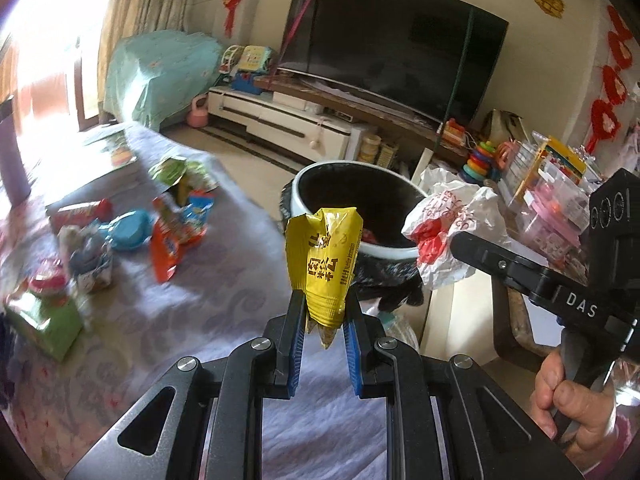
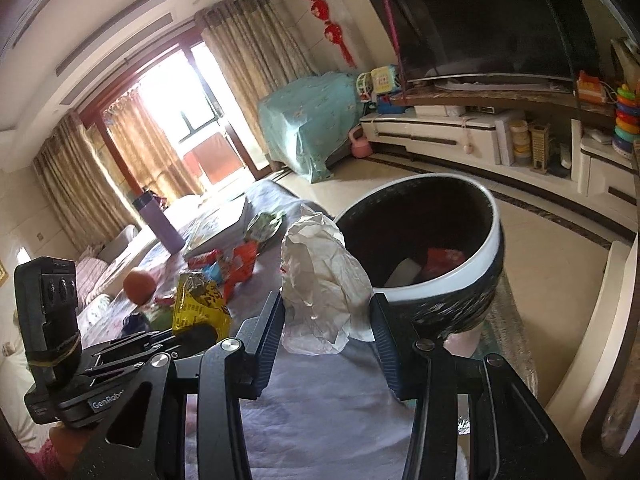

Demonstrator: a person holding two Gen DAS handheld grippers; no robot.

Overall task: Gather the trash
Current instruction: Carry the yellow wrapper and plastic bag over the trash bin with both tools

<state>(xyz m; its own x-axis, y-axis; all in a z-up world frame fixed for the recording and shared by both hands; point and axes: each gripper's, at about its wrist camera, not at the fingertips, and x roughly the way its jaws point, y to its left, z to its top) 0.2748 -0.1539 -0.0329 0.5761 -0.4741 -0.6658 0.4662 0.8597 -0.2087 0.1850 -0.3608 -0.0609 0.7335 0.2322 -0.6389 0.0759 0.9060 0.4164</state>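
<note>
**Listener:** What kind of room is it, and what sits nearest?

**Describer:** Living room, daylit, seen from two cameras mounted on hand-held grippers. Nearest is a lavender cloth over the tabletop (image 1: 224, 296). Above it, the left gripper (image 1: 325, 308) has its fingers clenched on the lower end of a yellow snack wrapper (image 1: 322, 256), which stands upright so it can be carried without dragging. The right gripper (image 2: 326, 320) holds a crumpled white bag (image 2: 320, 280) between its fingers, which are set wider because the bag is bulky. A hand (image 1: 572, 396) grips the right tool's handle at the picture's edge.

**Listener:** Where is all that heading?

**Describer:** Just beyond both grippers is a round bin (image 2: 496, 240), white-rimmed with a dark liner, off the tabletop's end. Both pieces of trash are near its rim but not yet over the opening. Inside, a red packet and something white already lie at the bottom. My reading is that both hands are bringing their loads to drop in.

**Listener:** Anything left to collect?

**Describer:** Yes. Farther along the tabletop lies a scatter of wrappers (image 1: 176, 216), orange, blue and green, well apart from the bin. Beyond that, a large dark television (image 1: 392, 48) on a white cabinet, and curtains at a bright window.
</note>
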